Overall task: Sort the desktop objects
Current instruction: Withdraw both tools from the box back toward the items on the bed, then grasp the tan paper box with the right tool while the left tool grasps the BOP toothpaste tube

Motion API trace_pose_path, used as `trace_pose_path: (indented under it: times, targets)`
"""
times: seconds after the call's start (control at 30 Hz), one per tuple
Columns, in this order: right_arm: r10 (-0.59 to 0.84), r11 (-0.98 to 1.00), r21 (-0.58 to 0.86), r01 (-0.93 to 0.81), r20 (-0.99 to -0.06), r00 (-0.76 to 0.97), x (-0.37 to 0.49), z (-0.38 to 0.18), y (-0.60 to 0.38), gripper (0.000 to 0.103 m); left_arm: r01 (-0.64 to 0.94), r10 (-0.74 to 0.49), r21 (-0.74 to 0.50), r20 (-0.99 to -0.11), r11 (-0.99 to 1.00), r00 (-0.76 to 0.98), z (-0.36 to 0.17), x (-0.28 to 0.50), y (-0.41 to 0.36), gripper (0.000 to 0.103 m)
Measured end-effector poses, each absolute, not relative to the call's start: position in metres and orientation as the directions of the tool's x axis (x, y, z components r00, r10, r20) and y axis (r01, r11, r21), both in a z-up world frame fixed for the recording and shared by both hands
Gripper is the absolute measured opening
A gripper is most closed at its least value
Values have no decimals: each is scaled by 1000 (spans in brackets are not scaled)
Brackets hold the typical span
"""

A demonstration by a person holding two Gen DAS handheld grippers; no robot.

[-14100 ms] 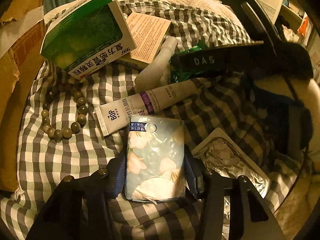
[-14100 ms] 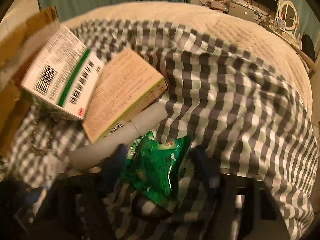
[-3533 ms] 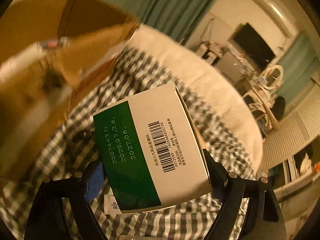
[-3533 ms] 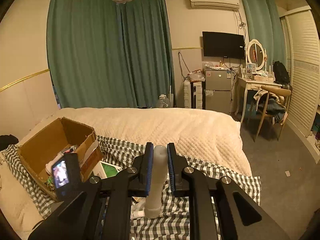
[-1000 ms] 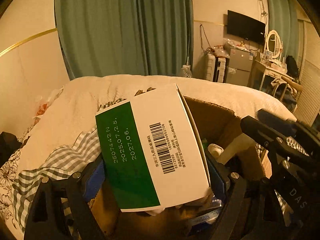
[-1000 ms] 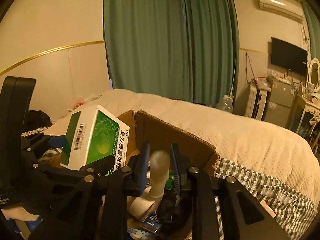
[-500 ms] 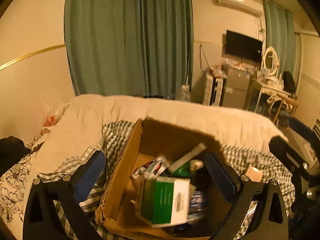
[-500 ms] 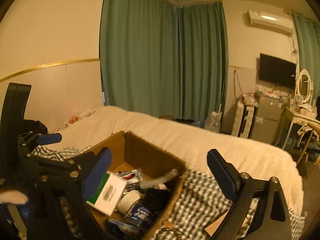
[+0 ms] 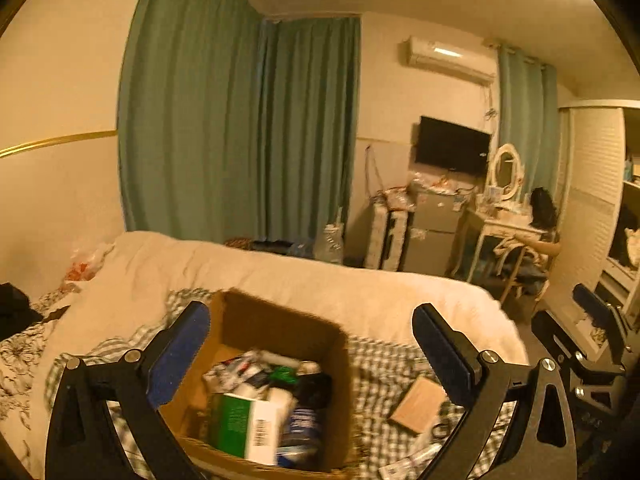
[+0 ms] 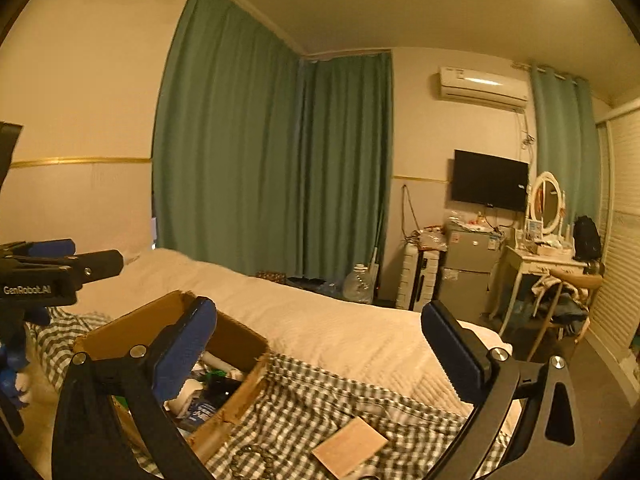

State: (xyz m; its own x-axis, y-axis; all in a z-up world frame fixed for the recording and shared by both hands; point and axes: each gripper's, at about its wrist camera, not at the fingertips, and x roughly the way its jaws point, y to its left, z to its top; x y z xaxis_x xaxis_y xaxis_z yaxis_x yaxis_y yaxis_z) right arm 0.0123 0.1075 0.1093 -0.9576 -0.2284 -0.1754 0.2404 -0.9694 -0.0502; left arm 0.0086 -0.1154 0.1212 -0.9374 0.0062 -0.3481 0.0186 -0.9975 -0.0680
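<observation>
Cardboard box [image 9: 280, 332] sits on the checked cloth [image 9: 384, 372], holding the green-and-white carton [image 9: 244, 428] at six o'clock. My left claw [image 9: 310, 344] hangs released above it; my right claw's [image 10: 318, 344] jaws have just spread, empty. At four o'clock lies a tan booklet [image 9: 418, 404].

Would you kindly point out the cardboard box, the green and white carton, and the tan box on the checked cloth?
cardboard box [image 9: 280, 326]: left wrist view, inner far wall.
green and white carton [image 9: 244, 428]: left wrist view, top face.
tan box [image 10: 352, 446]: right wrist view, top face.
</observation>
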Motion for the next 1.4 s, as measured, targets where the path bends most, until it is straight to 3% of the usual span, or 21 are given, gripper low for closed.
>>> trace_pose_path:
  times: [0.17, 0.33, 0.43, 0.63, 0.87, 1.03, 1.17, 1.23, 1.4]
  targets:
    - [-204, -979, 29, 202, -105, -973, 23, 109, 147, 103, -4, 29, -72, -349, -997, -937, 106, 3, -81, 103]
    - [-174, -984, 53, 168, -145, -974, 18, 92, 180, 103, -81, 96, -53, -401, -995, -911, 68, -11, -51, 103]
    - [-176, -984, 28, 173, -191, -966, 8, 74, 190, 103, -112, 109, -16, -388, -994, -915, 45, -14, -35, 103]
    - [-167, -986, 80, 148, -363, -917, -32, 33, 206, 103, -247, 199, 52, -448, -968, -872, -8, -17, -1, 103]
    - [-223, -973, 168, 157, -514, -828, -80, -24, 222, 103, -384, 309, 8, -577, -923, -756, -77, -25, 24, 100]
    - [-294, -952, 245, 181, -579, -761, -102, -58, 219, 103, -448, 275, 107, -657, -887, -701, -112, -37, 54, 93]
    - [-336, -938, 285, 196, -616, -713, -118, -80, 208, 100, -483, 256, 106, -739, -869, -623, -146, -54, 59, 82]
    - [-349, -935, 289, 205, -639, -686, -127, -94, 200, 94, -489, 228, 127, -766, -863, -601, -160, -61, 60, 78]
    - [-374, -926, 317, 206, -691, -618, -147, -122, 190, 87, -537, 237, 108, -812, -836, -533, -181, -68, 65, 77]
